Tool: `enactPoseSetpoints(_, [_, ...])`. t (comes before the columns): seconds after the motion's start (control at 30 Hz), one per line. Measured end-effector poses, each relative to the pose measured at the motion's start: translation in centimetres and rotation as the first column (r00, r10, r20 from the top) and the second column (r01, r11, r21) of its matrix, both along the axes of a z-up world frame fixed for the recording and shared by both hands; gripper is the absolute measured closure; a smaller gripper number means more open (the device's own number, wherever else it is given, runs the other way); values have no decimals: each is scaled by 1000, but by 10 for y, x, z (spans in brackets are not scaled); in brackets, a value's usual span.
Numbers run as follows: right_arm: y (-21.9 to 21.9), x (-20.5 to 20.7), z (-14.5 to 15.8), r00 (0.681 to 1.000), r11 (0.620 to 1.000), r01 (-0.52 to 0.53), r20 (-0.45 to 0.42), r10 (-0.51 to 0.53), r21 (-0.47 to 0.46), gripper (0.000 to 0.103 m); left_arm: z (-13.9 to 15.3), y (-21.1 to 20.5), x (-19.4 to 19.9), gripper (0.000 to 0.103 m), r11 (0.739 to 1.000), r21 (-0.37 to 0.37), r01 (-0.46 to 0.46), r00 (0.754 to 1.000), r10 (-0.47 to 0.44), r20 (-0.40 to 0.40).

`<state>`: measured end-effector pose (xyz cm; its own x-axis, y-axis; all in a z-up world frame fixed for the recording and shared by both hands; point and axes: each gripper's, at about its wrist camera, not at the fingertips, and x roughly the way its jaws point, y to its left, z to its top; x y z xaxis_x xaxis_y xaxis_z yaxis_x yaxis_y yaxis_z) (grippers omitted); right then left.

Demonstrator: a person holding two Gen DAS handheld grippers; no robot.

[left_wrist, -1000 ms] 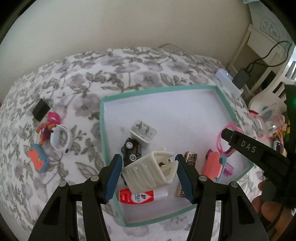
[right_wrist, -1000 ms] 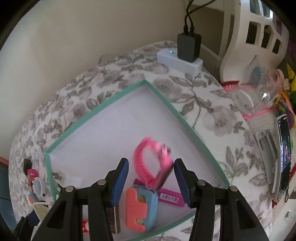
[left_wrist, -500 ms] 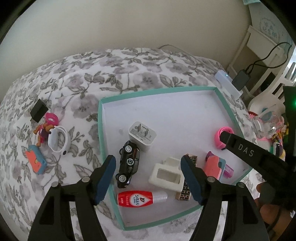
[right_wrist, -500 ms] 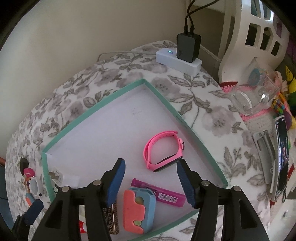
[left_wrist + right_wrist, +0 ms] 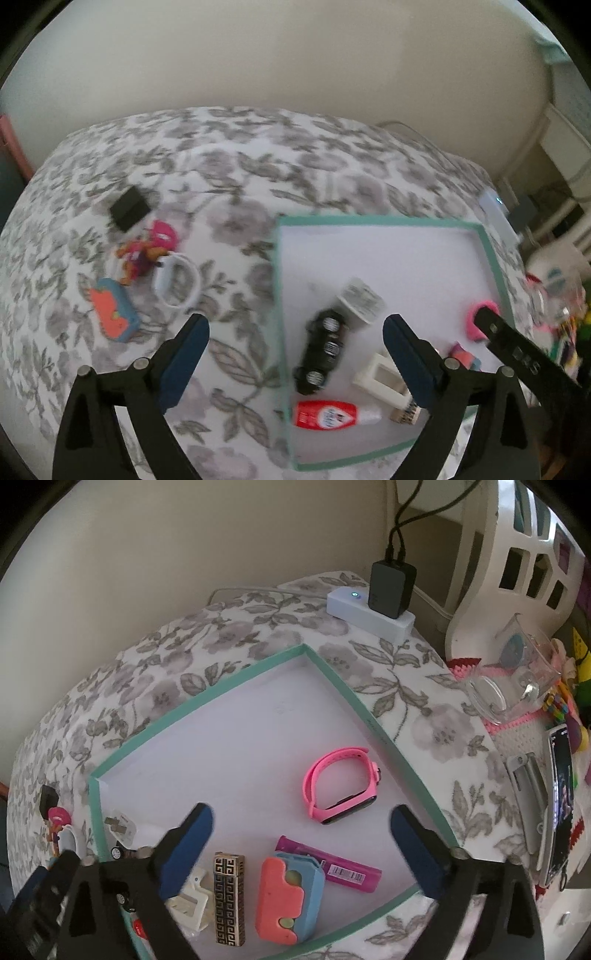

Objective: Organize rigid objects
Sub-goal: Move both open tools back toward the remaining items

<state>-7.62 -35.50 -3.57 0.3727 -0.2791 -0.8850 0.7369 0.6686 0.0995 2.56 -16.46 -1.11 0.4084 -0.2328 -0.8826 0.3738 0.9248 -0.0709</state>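
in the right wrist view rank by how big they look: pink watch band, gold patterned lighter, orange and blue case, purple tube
1. orange and blue case, though nearness to the camera may inflate it
2. pink watch band by its outline
3. gold patterned lighter and purple tube look alike; the tube is partly hidden by the case

You see a white power strip (image 5: 369, 614) at the far corner of the floral-covered bed (image 5: 424, 709), a black charger (image 5: 392, 589) plugged into it. Right of that strip stands a white openwork chair (image 5: 517, 572). Nearer you than the strip, just off the bed, lie a clear plastic container (image 5: 509, 679) and a phone (image 5: 562, 794).
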Motion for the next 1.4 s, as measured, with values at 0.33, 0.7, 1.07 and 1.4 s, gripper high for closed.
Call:
enactPoseSetpoints(0.33, [15,9,3,999,999,-44,-10,43,-30,0,-5,42,29,7,986,26,-164,986,164,-21])
enactPoseSetpoints(0.7, [72,40,25,974,976,-209,78,213,-55,0,-16,141,79,3,899,94,-427,898,434,-67])
enactPoseSetpoints(1.07, [157,81,38,891,908,-410,179,418,-82,0,-13,226,99,3,792,121,-599,792,608,-60])
enactPoseSetpoints(1.4, [208,115,14,835,850,-525,167,525,-48,0,-28,227,111,3,812,133,-569,805,583,-110])
